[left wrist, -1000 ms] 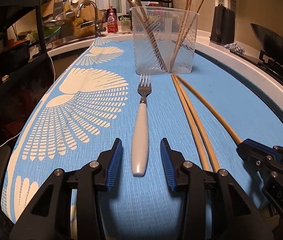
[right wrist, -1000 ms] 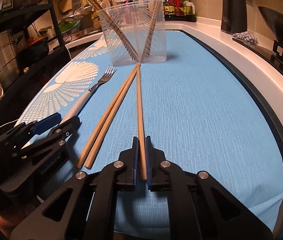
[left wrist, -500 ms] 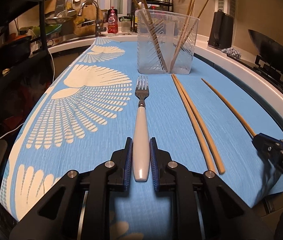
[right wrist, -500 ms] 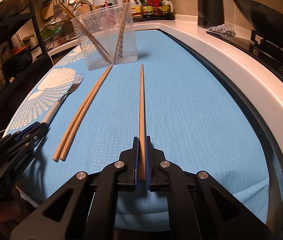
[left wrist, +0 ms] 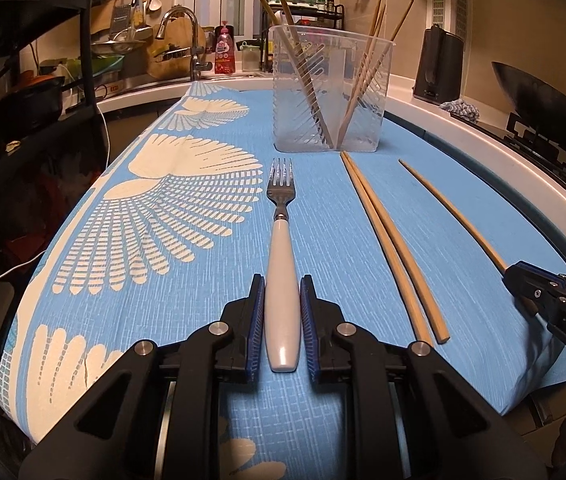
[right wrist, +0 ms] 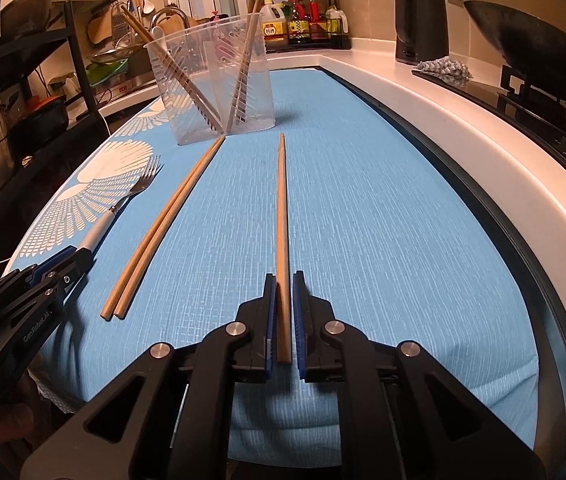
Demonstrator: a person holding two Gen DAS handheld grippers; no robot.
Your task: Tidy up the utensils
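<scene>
A fork (left wrist: 281,248) with a white handle lies lengthwise on the blue cloth; my left gripper (left wrist: 281,292) is shut on its handle. The fork also shows in the right wrist view (right wrist: 123,204). My right gripper (right wrist: 283,292) is shut on a single wooden chopstick (right wrist: 281,216), whose tip points toward the clear plastic holder (right wrist: 215,84). That chopstick also shows in the left wrist view (left wrist: 451,212). A pair of chopsticks (left wrist: 387,232) lies between fork and single chopstick. The holder (left wrist: 329,92) stands ahead with several chopsticks leaning inside.
The blue cloth (left wrist: 203,280) with white feather print covers the counter. A white counter rim (right wrist: 463,128) runs along the right, with a black wok (right wrist: 531,44) on a stove and a black kettle (right wrist: 421,20) behind. A sink tap (left wrist: 187,36) and shelves stand at the far left.
My left gripper closed on the fork handle. My right gripper, holding the single chopstick, swung it away from the pair to lie apart on the right; its jaws look slightly wider now.
</scene>
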